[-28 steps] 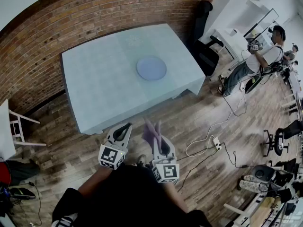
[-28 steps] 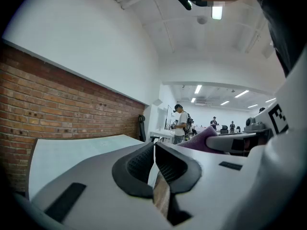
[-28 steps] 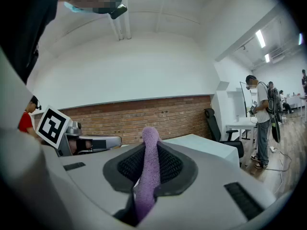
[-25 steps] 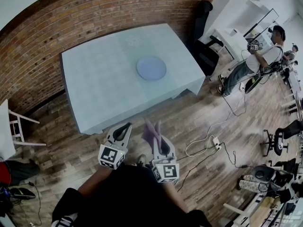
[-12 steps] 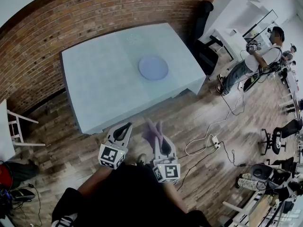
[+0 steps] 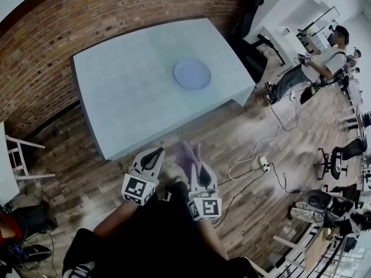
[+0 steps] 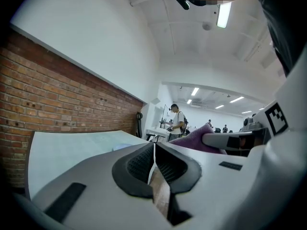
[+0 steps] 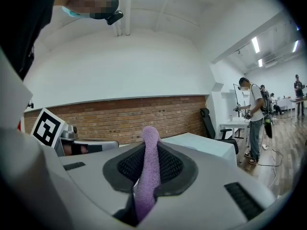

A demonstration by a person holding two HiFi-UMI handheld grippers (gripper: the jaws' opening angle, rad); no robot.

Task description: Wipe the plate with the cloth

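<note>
In the jaws of the right gripper [image 8: 147, 153], a purple cloth [image 8: 146, 176] is pinched tight, its top poking up past the tips. The left gripper [image 7: 154, 151] is just beside it to the left, jaws pressed together on nothing. Both hang over the wood floor [image 6: 243, 138], short of the table [image 6: 116, 91]. The blue plate [image 6: 192, 75] lies on the table well ahead of the right gripper, untouched.

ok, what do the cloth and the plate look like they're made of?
Cloth: purple, probably microfibre or terry; fuzzy matte nap, and it stands in a soft rounded fold. Plate: pale blue, smooth and even, no pattern or strong glare; could be ceramic or plastic, too far off to tell.
</note>
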